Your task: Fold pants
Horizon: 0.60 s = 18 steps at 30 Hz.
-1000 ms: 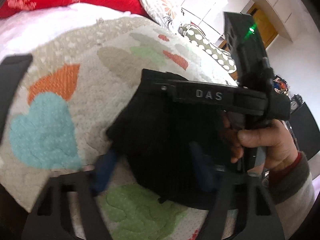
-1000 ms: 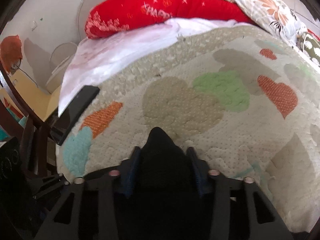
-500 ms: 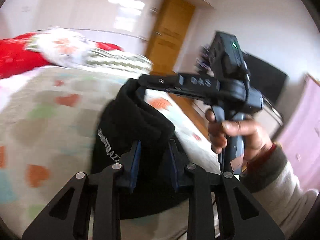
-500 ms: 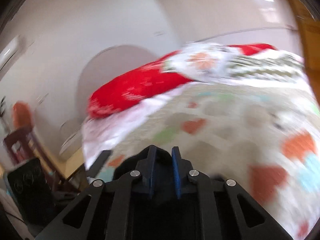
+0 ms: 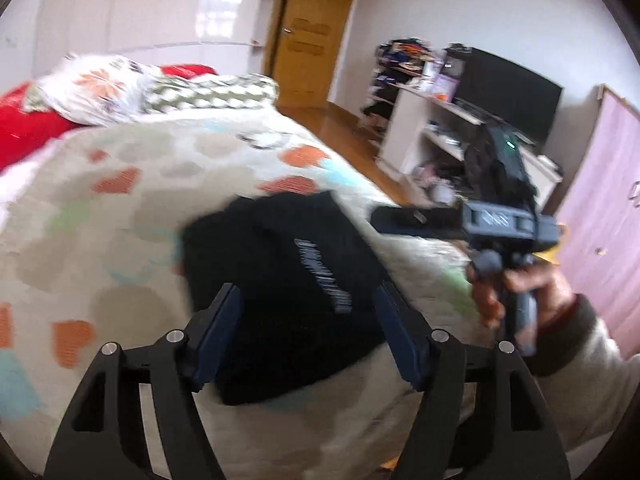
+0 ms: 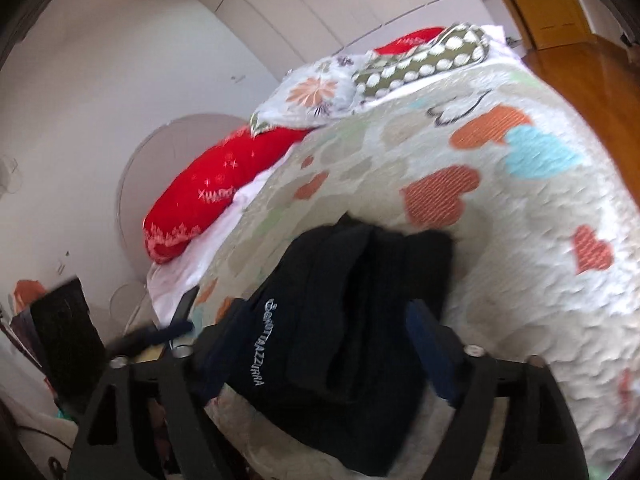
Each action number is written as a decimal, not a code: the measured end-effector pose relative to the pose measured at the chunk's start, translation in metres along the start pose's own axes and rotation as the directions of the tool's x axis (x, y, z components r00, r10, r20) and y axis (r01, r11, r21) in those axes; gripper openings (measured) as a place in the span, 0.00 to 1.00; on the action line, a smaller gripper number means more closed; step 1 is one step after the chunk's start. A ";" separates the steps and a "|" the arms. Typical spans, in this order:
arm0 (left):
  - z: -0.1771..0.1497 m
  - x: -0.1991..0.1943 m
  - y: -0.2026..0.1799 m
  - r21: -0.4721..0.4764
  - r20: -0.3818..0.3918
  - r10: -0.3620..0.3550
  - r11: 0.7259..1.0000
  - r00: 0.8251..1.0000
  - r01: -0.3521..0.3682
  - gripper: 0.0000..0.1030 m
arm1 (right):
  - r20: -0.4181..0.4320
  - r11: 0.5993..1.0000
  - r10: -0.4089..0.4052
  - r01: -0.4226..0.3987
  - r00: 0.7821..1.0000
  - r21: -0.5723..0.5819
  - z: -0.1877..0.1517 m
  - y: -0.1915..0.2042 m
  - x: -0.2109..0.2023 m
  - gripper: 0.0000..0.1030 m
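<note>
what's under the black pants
The folded black pants lie on the heart-patterned quilt, which shows all around them. What sits directly beneath the fabric is covered.

Matt black cloth pants [image 6: 352,320], nubbly quilted bedspread [image 6: 520,280], glossy wood floor [image 6: 592,60], matt plastic gripper [image 5: 308,340].

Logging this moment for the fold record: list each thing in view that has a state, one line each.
pants: folded into a compact bundle, lying on the bedspread, not gripped
left gripper: open, fingers either side of the bundle
right gripper: open, nothing clamped
bedspread: spread over the bed
door: shut
TV: screen dark
</note>
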<state>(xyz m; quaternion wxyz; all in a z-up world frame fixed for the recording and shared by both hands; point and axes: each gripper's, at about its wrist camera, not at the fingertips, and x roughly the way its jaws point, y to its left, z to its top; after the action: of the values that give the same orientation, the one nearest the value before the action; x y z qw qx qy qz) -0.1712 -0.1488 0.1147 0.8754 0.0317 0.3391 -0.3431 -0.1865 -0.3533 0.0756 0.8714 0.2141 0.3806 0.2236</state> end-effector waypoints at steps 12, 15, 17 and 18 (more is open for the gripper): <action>-0.011 0.011 0.040 -0.148 -0.030 0.077 0.986 0.997 -0.080 0.67 | 0.045 0.998 -0.012 0.015 0.999 -0.055 -0.007 0.027 -0.007 0.18; -0.007 0.016 0.032 -0.133 -0.020 0.055 0.989 0.998 -0.057 0.69 | 0.045 0.997 -0.070 0.072 0.997 -0.042 -0.014 0.014 -0.024 0.18; -0.012 0.034 0.021 -0.120 -0.060 0.039 0.992 0.997 -0.047 0.69 | -0.011 0.991 -0.130 0.130 0.991 -0.006 -0.022 -0.004 -0.012 0.26; -0.016 0.044 0.018 -0.116 -0.079 0.030 0.993 0.996 -0.039 0.69 | -0.053 0.986 -0.167 0.168 0.984 0.008 -0.026 -0.013 -0.003 0.32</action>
<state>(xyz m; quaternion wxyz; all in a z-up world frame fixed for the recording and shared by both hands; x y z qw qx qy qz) -0.1458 -0.1563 0.0727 0.8677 -0.0006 0.3917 -0.3059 -0.2053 -0.3602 0.0538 0.8755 0.1808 0.4212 0.1527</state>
